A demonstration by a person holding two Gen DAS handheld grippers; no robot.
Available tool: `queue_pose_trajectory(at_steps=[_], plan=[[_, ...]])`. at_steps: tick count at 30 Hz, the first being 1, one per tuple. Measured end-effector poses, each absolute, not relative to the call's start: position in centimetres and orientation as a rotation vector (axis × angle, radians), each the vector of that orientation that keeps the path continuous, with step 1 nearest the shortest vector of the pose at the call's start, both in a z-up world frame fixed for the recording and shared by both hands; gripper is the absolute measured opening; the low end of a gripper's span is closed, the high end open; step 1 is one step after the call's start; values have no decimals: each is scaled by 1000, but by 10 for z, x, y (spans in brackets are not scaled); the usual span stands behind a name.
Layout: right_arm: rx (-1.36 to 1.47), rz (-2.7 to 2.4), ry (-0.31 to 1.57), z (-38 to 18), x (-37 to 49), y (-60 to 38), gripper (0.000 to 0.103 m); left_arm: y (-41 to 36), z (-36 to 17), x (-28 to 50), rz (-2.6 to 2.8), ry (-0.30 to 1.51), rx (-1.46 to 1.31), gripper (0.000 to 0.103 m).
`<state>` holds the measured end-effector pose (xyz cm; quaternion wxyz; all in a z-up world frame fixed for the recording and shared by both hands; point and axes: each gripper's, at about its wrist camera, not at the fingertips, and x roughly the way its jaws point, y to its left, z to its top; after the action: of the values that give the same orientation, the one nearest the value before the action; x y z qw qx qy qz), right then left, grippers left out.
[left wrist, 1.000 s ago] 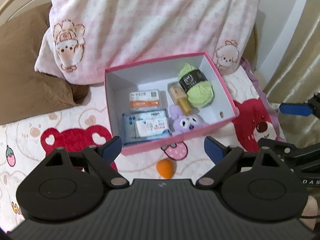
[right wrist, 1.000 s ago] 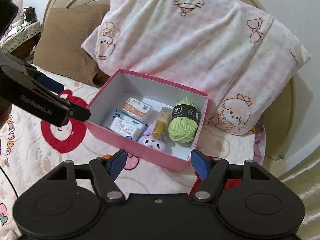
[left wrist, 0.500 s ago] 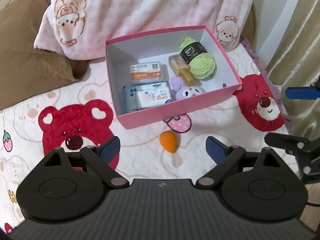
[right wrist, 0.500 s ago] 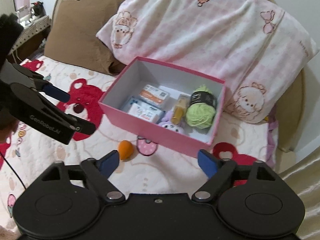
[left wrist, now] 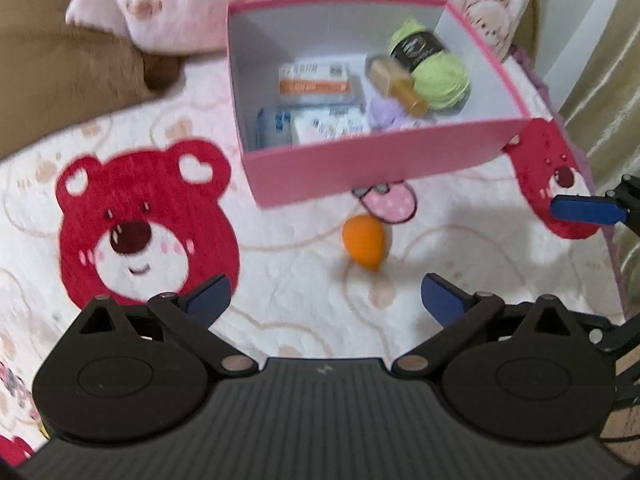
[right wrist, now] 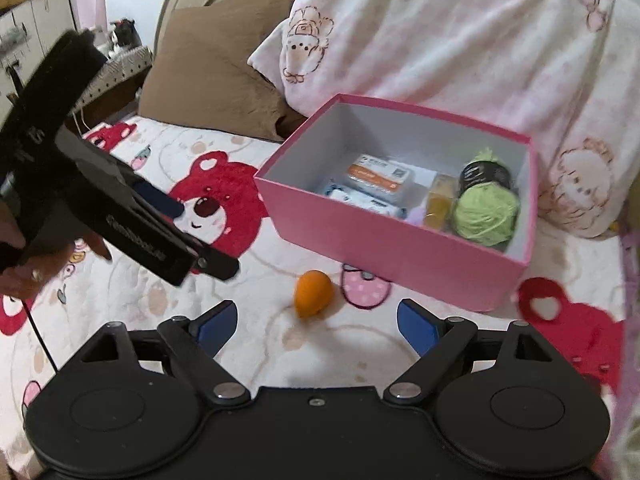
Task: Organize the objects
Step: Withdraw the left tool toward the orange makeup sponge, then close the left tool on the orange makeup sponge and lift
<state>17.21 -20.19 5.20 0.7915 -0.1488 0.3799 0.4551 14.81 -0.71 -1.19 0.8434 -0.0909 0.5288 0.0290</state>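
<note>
An orange egg-shaped sponge (left wrist: 364, 245) lies on the bedspread just in front of the pink box (left wrist: 372, 162); it also shows in the right wrist view (right wrist: 313, 293). The box (right wrist: 384, 240) holds green yarn (left wrist: 438, 68), a small amber bottle (left wrist: 398, 84), a purple plush (left wrist: 386, 114) and wipe packs (left wrist: 316, 84). My left gripper (left wrist: 325, 300) is open and empty, short of the sponge. My right gripper (right wrist: 318, 324) is open and empty, just before the sponge. The left gripper (right wrist: 120, 216) also shows at the left of the right wrist view.
A pink patterned pillow (right wrist: 460, 36) leans behind the box, with a brown pillow (right wrist: 224, 64) to its left. The bedspread (left wrist: 148, 216) carries red bear prints. A curtain (left wrist: 612, 80) hangs at the right bed edge.
Both grippers have drawn back and lowered from the box, so the orange sponge has come into view in front of each. Both stay open.
</note>
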Motion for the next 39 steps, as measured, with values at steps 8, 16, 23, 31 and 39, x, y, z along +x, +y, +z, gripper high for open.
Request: queue_pose_trajectory(at_steps=[8,16,23,31,39], plan=[[-359,1004,779,4,181,-177,90,9,-58,150,69,1054,-378,100],[-415,1022,754,-41,199,-150,90,0,-94,164,104,1012,-321,98],[-417,1008,742,-74,203,-139,90,1,-117,172,76,973,-406,82],[-385,1010,698,-85,205,-142,89,-10,-118,174,-16,899,-407,52],[-368,1024,707,-77,203,-151,46,-27,-112,177,-45,902,-399,28]])
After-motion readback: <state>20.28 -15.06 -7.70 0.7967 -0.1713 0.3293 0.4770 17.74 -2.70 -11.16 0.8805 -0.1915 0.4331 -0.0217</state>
